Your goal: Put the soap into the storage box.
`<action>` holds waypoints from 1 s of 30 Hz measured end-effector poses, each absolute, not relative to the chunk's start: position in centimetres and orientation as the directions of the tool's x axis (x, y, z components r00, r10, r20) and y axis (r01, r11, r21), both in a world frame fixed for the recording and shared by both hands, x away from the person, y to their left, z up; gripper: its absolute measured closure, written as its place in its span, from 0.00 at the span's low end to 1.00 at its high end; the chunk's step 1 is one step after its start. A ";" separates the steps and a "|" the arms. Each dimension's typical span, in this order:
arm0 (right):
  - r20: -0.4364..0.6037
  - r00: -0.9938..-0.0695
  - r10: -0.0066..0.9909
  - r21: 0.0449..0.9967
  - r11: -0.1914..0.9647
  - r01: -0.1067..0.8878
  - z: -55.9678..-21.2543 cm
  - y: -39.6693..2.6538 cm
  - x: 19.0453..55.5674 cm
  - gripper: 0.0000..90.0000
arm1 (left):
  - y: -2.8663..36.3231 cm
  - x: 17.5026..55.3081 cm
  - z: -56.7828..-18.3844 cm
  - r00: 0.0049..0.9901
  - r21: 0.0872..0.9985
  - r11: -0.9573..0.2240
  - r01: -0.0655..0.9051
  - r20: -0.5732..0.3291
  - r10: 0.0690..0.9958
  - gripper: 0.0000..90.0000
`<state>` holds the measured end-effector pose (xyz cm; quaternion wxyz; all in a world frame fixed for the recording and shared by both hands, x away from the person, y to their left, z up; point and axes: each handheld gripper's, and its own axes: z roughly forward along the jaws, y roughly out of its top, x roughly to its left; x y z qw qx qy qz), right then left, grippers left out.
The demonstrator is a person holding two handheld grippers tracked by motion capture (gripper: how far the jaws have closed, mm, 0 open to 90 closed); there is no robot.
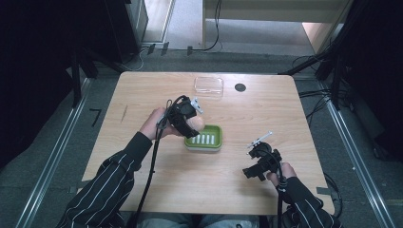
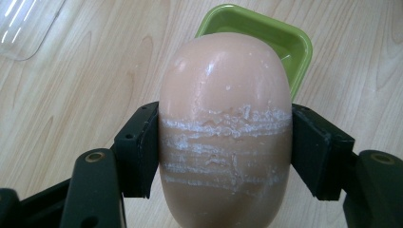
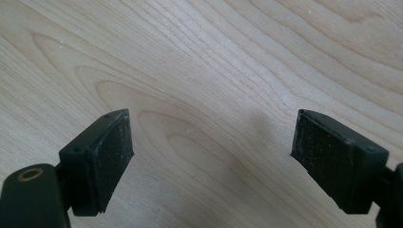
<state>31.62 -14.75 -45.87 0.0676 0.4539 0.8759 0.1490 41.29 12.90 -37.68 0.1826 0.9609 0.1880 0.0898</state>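
Observation:
A peach-coloured oval bar of soap point(image 2: 225, 128), scuffed with white streaks, is clamped between the jaws of my left gripper point(image 2: 225, 152). In the high view that left gripper point(image 1: 190, 118) holds the soap point(image 1: 196, 123) over the left edge of a green soap dish point(image 1: 215, 137) with white ribs inside. The dish's green rim point(image 2: 285, 38) shows just beyond the soap in the left gripper view. My right gripper point(image 1: 256, 147) rests low over bare wood at the table's front right. Its jaws stand wide apart with nothing between them point(image 3: 211, 152).
A clear plastic lid point(image 1: 208, 86) lies at the back of the wooden table point(image 1: 142, 95), beside a round black cable hole point(image 1: 240, 87). The lid's corner point(image 2: 23, 23) shows at the upper left of the left gripper view. Cables trail from both grippers toward the front edge.

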 end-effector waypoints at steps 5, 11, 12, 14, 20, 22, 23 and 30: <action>0.014 -0.579 0.815 0.323 0.545 0.774 -45.9 -14.7 31.6 0.16 | 12.8 41.4 -37.7 0.914 0.383 -0.864 0.326 0.107 0.392 0.37; 0.015 -0.577 0.816 0.322 0.543 0.776 -45.9 -14.7 31.5 0.16 | 12.5 41.5 -37.8 0.918 0.389 -0.866 0.314 0.109 0.382 0.37; 0.013 -0.573 0.819 0.319 0.540 0.779 -45.9 -14.7 31.5 0.16 | 12.4 41.5 -37.9 0.920 0.391 -0.867 0.310 0.109 0.378 0.37; 0.010 -0.572 0.820 0.317 0.540 0.780 -45.9 -14.8 31.5 0.16 | 12.2 41.5 -37.9 0.922 0.391 -0.869 0.305 0.109 0.373 0.37; 0.010 -0.569 0.823 0.319 0.536 0.781 -45.9 -14.9 31.4 0.16 | 11.8 41.6 -38.1 0.924 0.392 -0.870 0.299 0.107 0.366 0.37; 0.010 -0.569 0.822 0.321 0.536 0.781 -45.9 -14.9 31.4 0.16 | 11.7 41.7 -38.2 0.925 0.391 -0.871 0.295 0.111 0.363 0.37; 0.010 -0.568 0.823 0.321 0.535 0.781 -45.9 -15.0 31.4 0.16 | 11.7 41.7 -38.2 0.925 0.391 -0.871 0.297 0.109 0.365 0.37; 0.011 -0.566 0.825 0.322 0.533 0.783 -45.9 -15.1 31.4 0.16 | 11.3 41.7 -38.5 0.926 0.390 -0.874 0.290 0.115 0.359 0.38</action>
